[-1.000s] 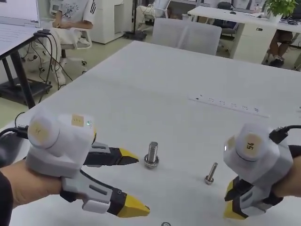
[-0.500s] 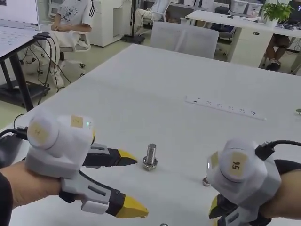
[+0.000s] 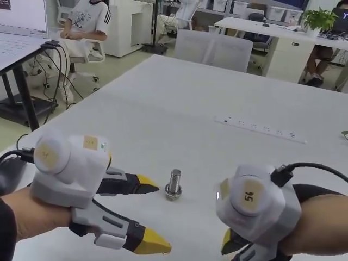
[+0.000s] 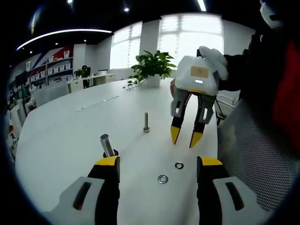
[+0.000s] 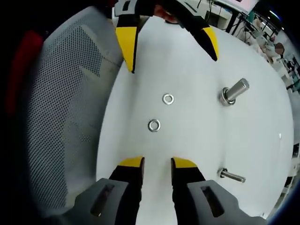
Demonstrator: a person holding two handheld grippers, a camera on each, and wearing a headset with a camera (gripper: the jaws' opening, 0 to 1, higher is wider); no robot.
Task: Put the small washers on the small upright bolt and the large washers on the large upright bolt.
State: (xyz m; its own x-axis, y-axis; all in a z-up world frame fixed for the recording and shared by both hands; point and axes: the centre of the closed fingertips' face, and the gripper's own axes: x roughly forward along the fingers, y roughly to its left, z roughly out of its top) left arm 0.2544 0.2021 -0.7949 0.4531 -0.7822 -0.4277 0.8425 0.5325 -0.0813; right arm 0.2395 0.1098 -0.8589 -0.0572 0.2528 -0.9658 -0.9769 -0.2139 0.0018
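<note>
The job has hardly begun. 2 washers lie flat on the white table [image 3: 179,109], and neither one is on a bolt. In the right gripper view, the first washer [image 5: 153,125] sits just in front of the right gripper [image 5: 157,162]. The second washer [image 5: 168,99] lies a bit further on, toward the left gripper [image 5: 168,42]. The 2 are close together but not touching. I cannot tell which one is small and which is large.

The large bolt [image 3: 174,184] stands upright on the table, just beside one jaw of the left gripper. It has a ring at its foot. That may be its own head or a washer; I cannot tell. The small bolt [image 4: 146,123] stands upright too, well apart from the large one. Its stem looks bare.

The left gripper has its jaws wide apart and holds nothing. The right gripper has its jaws a little apart, with a narrow gap, and it holds nothing too. It points down at the table, and the first washer is in line with that gap.

What is left, I think, is all of it: pick up each washer, find the bolt that fits it, and drop it over the top. The washers are thin and flat, so getting a jaw under one may be hard.
</note>
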